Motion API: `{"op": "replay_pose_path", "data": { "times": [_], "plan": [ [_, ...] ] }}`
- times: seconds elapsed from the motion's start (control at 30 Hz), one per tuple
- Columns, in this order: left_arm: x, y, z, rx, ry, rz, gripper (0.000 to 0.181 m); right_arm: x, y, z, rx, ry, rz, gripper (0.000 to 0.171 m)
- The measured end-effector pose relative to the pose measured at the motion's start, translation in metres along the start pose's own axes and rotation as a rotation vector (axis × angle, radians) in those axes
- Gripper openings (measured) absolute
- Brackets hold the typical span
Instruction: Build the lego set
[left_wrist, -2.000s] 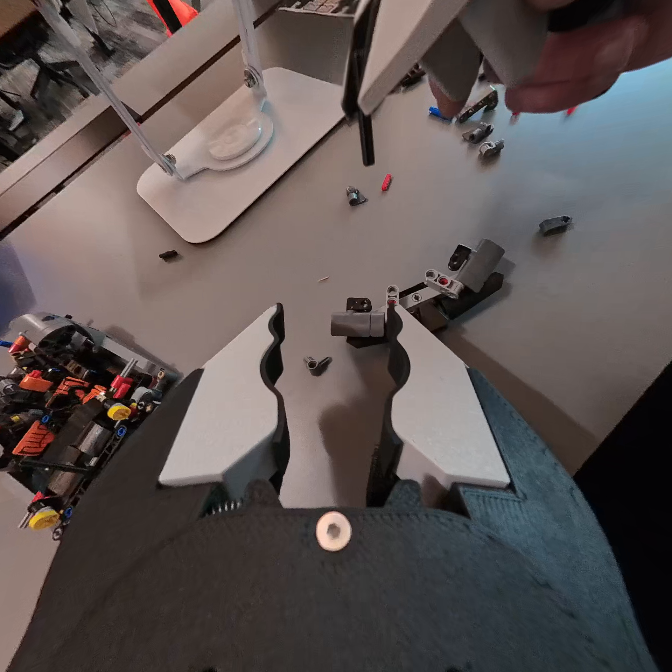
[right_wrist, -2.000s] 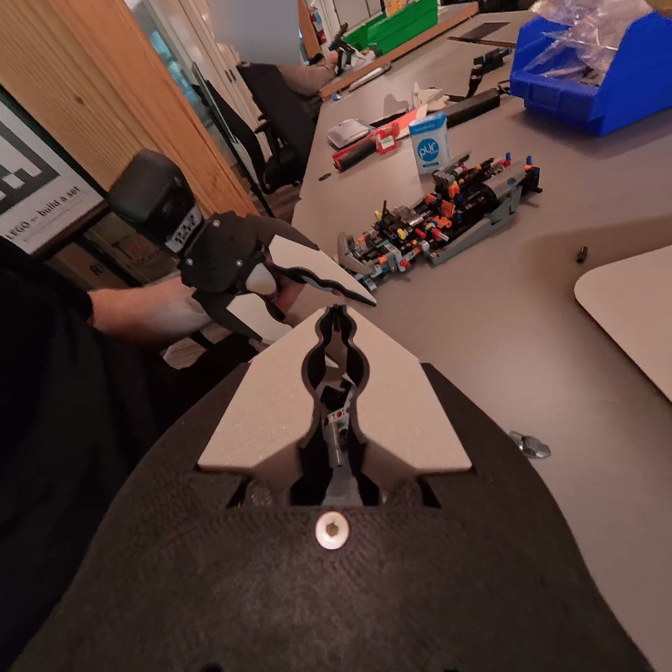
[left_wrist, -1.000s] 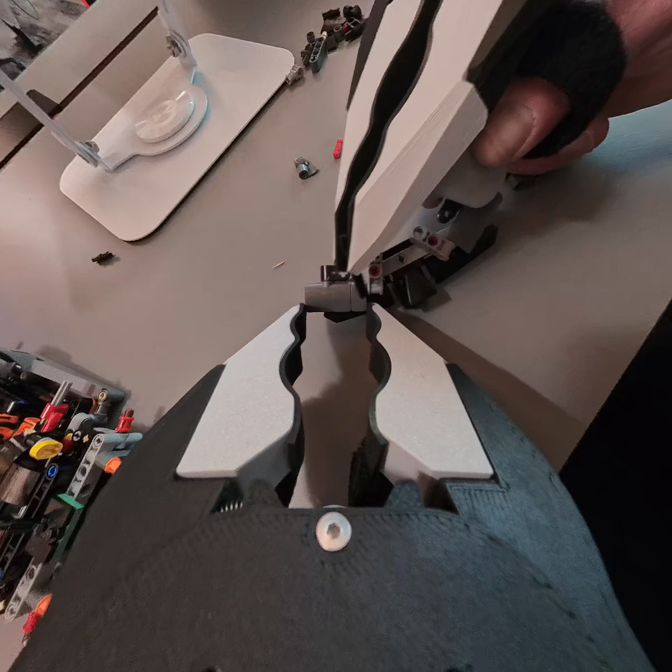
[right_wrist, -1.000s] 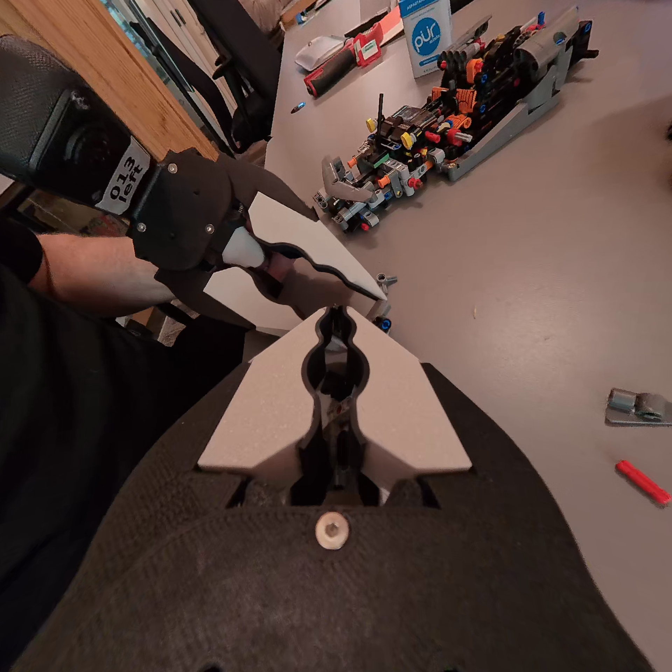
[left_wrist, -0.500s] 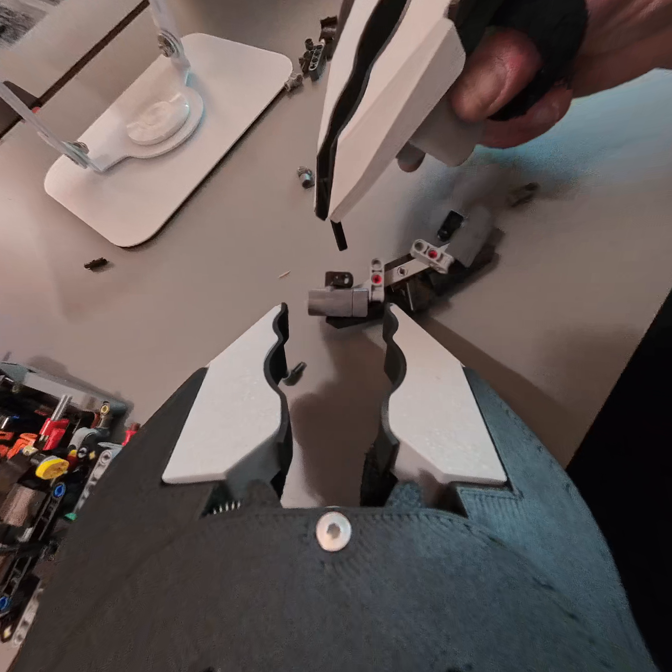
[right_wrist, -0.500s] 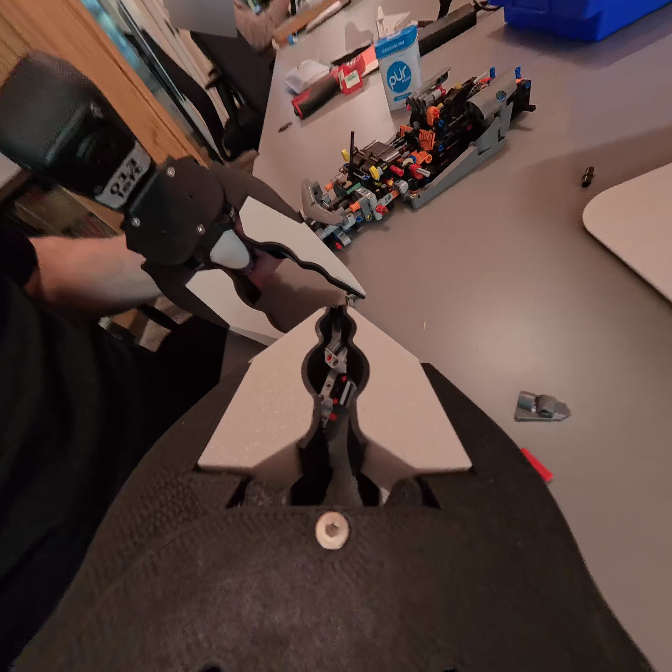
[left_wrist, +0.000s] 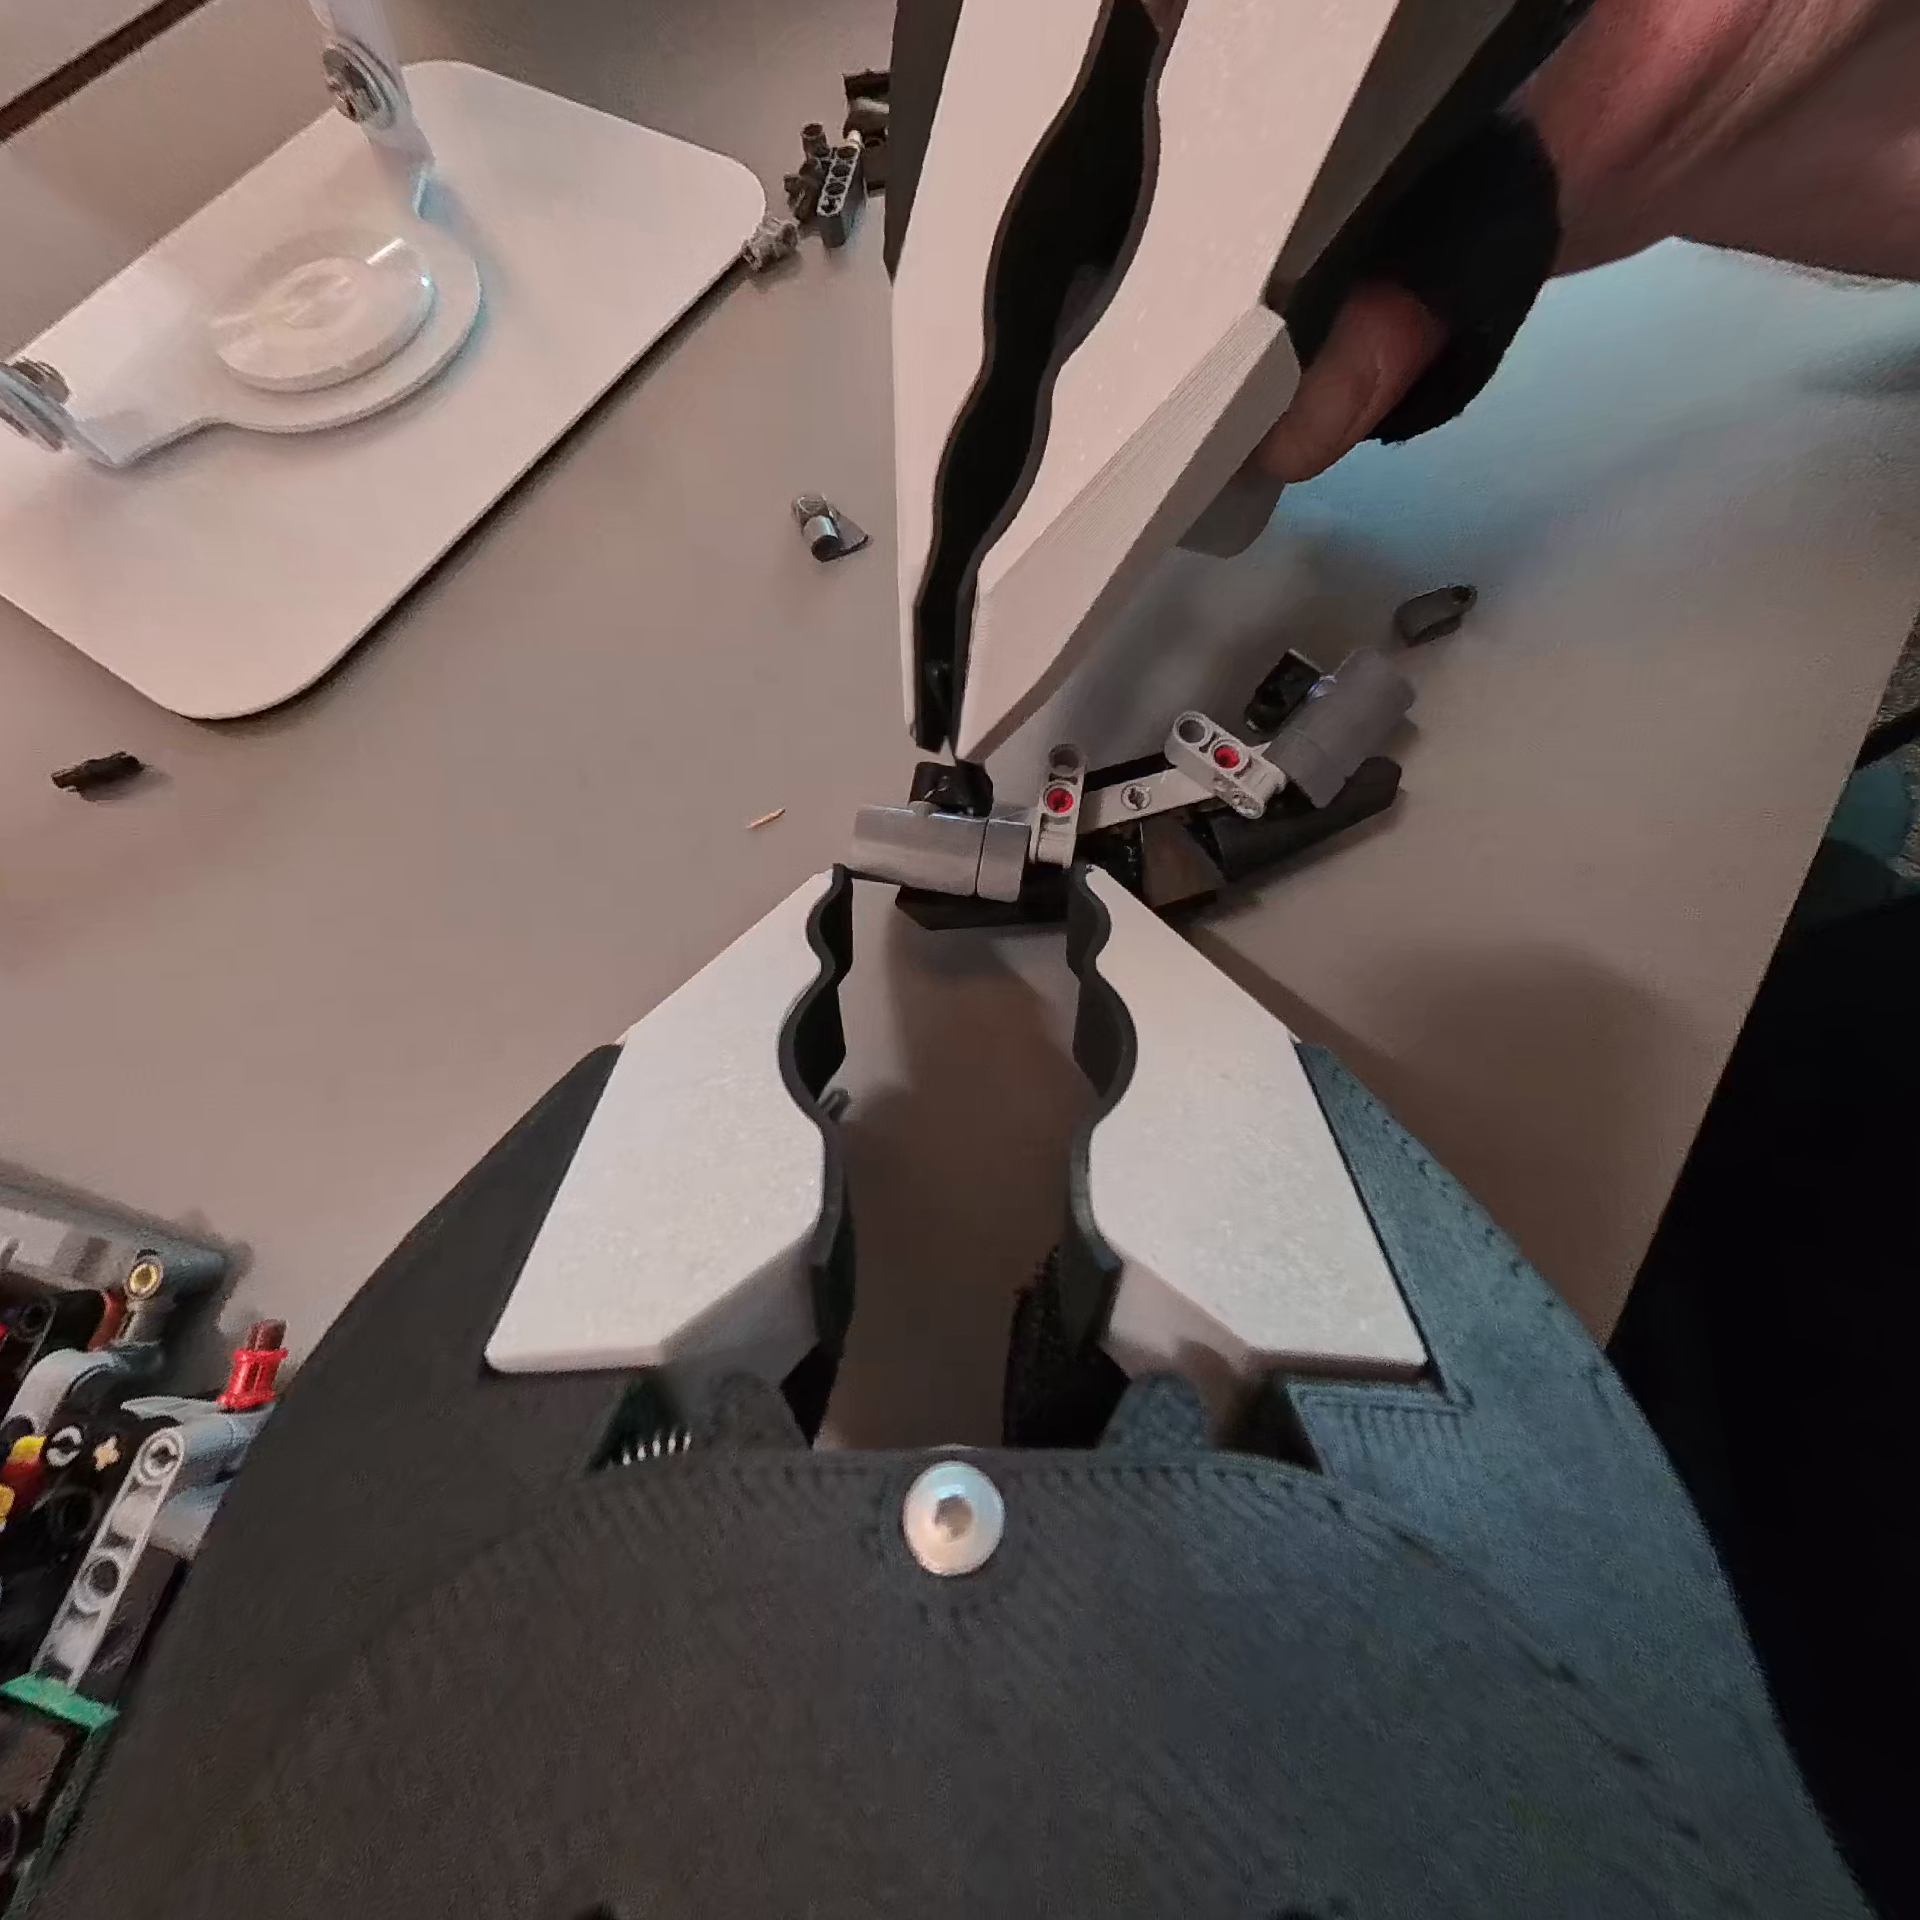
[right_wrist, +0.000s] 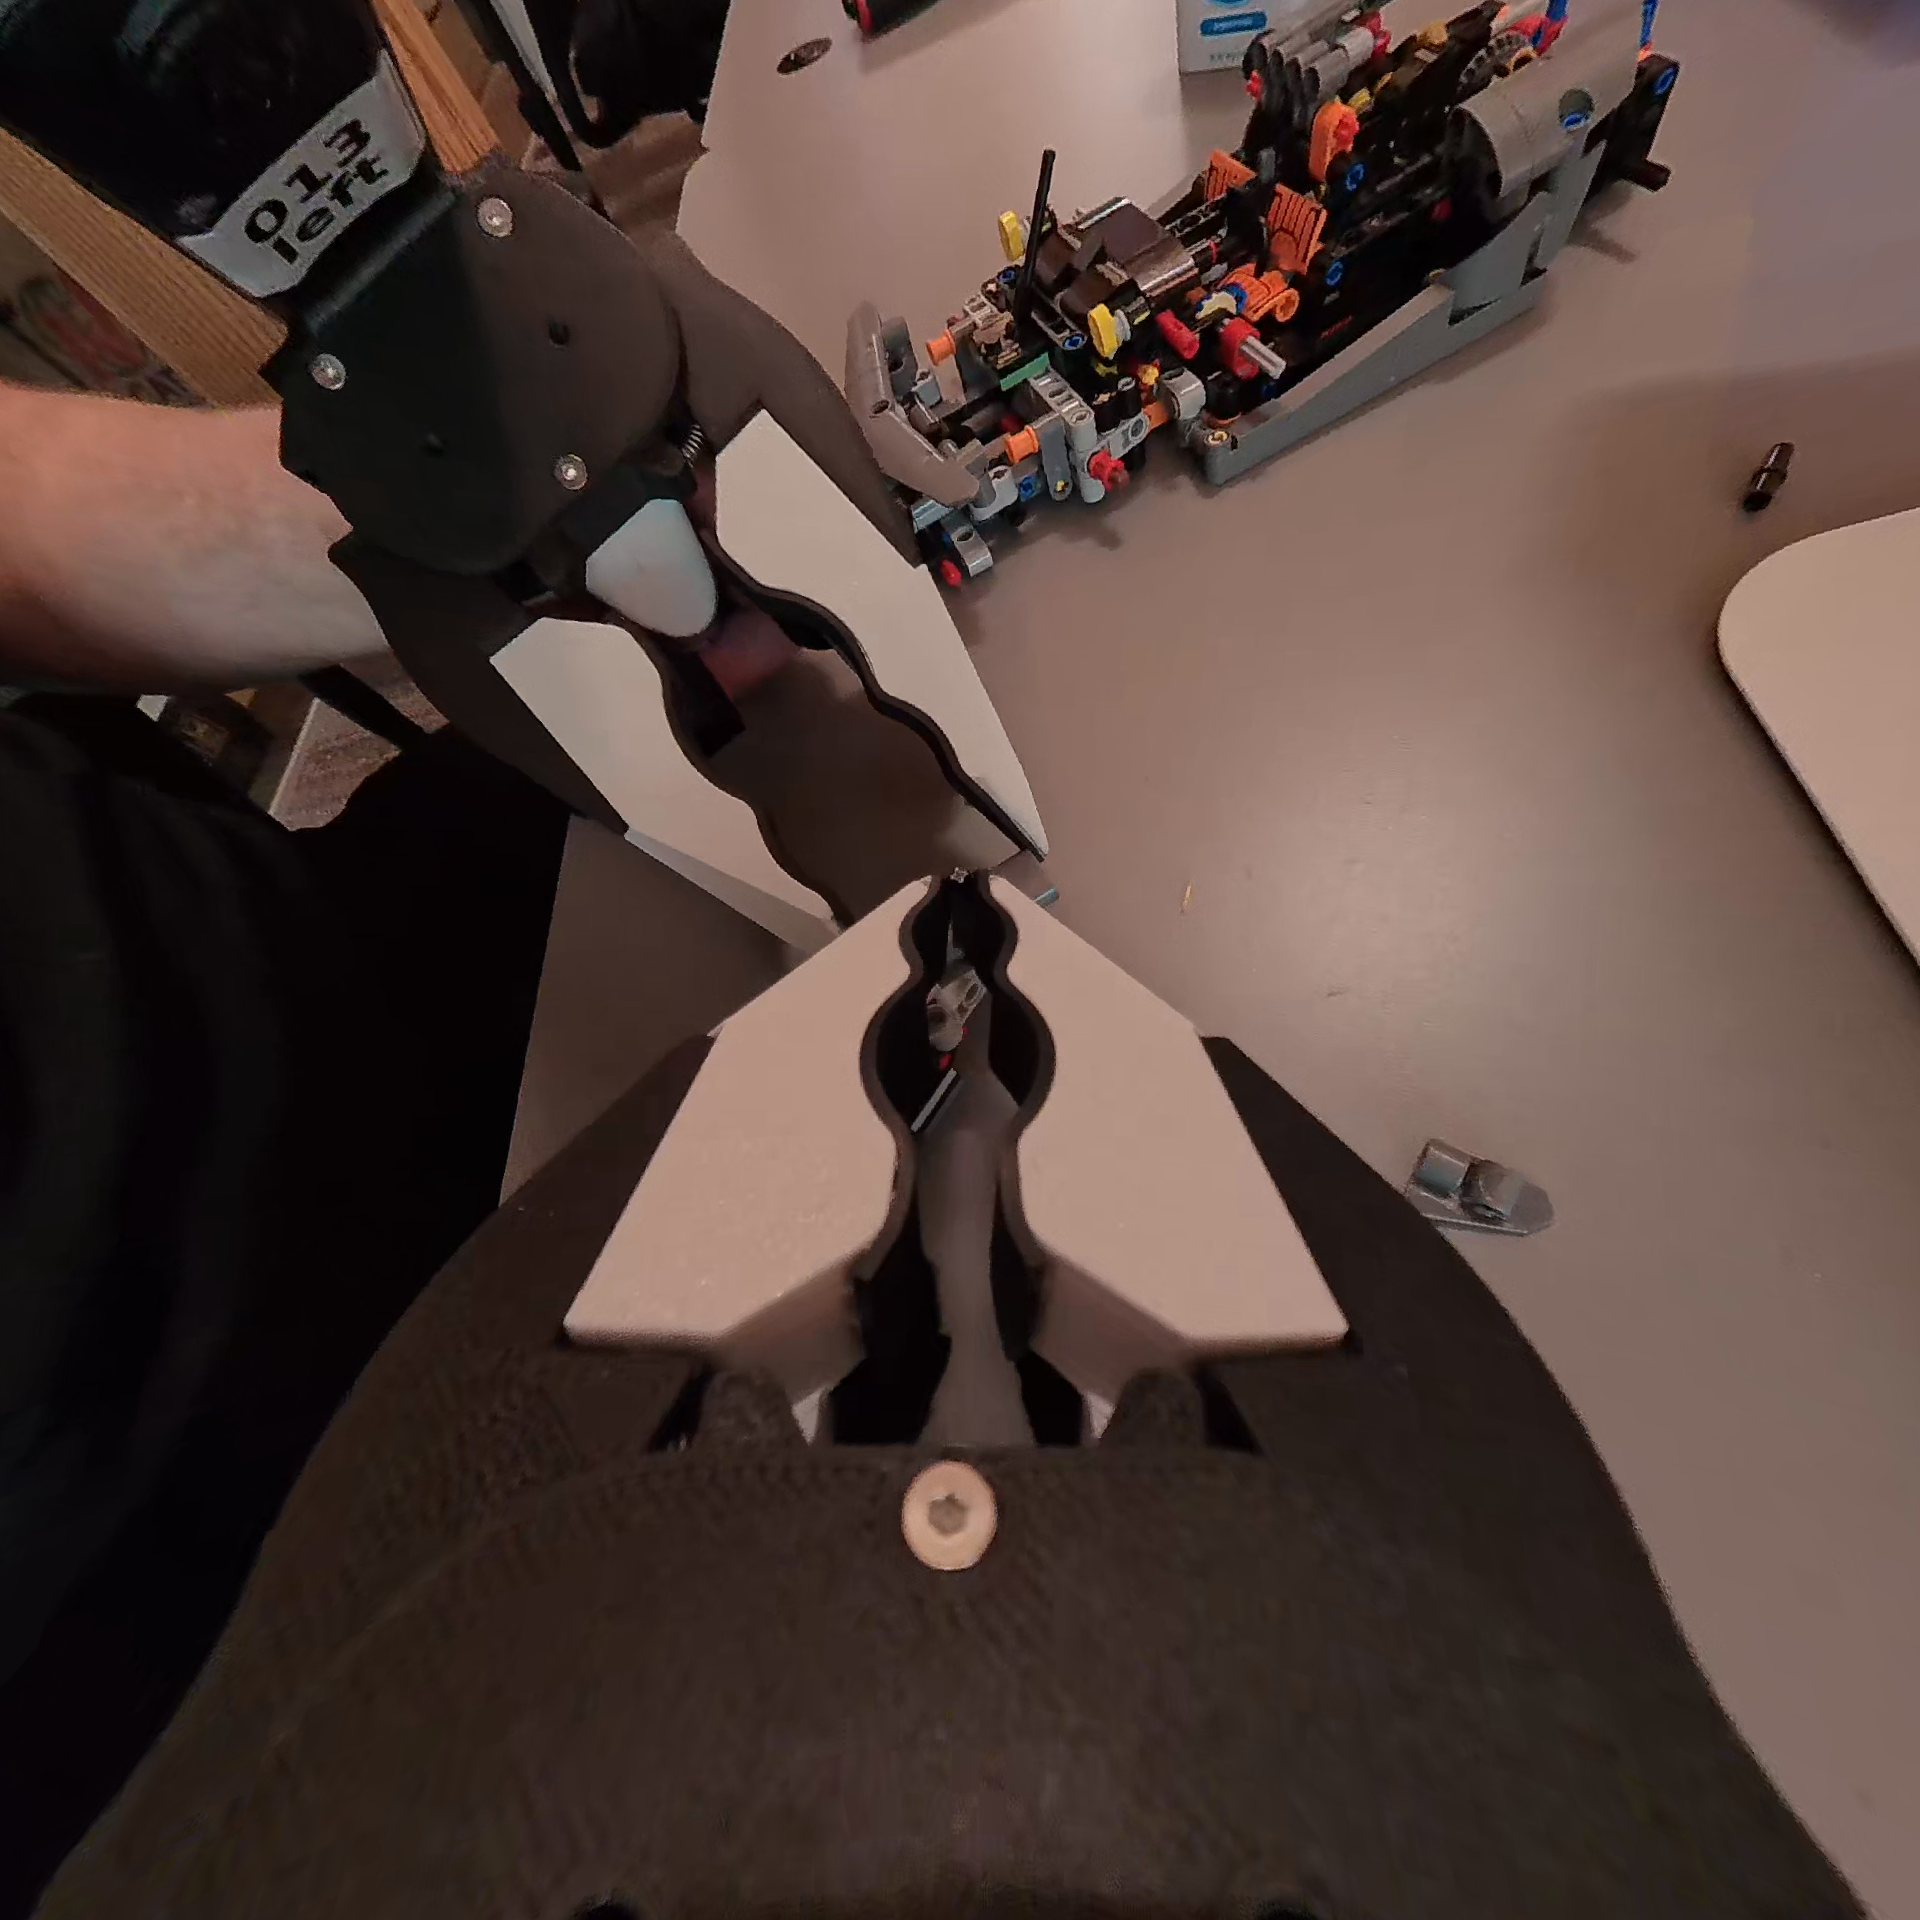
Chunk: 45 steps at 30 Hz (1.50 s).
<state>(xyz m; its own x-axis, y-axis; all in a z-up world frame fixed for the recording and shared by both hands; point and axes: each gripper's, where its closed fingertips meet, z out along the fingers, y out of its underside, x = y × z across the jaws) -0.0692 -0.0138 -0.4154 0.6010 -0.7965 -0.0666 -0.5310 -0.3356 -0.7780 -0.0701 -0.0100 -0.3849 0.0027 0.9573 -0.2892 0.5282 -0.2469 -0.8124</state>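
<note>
A small Lego sub-assembly (left_wrist: 1039, 831) lies on the grey table: grey cylinders (left_wrist: 940, 840) on a black base, and light grey beams with red pins (left_wrist: 1216, 767). My left gripper (left_wrist: 961, 899) is open and empty, its tips flanking the near end of the assembly. My right gripper (left_wrist: 940, 740) comes down from above, shut on a small black piece (left_wrist: 940, 800) that sits on top of the grey cylinders. In the right wrist view the right gripper (right_wrist: 968, 883) is shut. The left gripper's upper finger (right_wrist: 831, 582) lies just beyond it.
A large multicoloured Lego model (right_wrist: 1247, 291) stands at the back, also at the left wrist view's lower left (left_wrist: 94, 1455). A white stand base (left_wrist: 364, 343) is far left. Loose parts: grey piece (left_wrist: 826, 525), black pin (left_wrist: 96, 771), dark piece (left_wrist: 1434, 608). Table edge at right (left_wrist: 1558, 1091). My two grippers' fingertips are within a few centimetres of each other.
My right gripper has come down from above the table onto the left end of the sub-assembly. My left gripper has moved forward, so its open tips now flank the assembly.
</note>
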Motion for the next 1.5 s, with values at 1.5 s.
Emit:
{"op": "replay_pose_path", "data": {
  "times": [1.5],
  "plan": [
    [0.010,-0.011,0.013,0.011,0.008,0.133,0.010,0.012,0.021,-0.007,-0.114,-0.130,-0.010,0.001]
  ]
}}
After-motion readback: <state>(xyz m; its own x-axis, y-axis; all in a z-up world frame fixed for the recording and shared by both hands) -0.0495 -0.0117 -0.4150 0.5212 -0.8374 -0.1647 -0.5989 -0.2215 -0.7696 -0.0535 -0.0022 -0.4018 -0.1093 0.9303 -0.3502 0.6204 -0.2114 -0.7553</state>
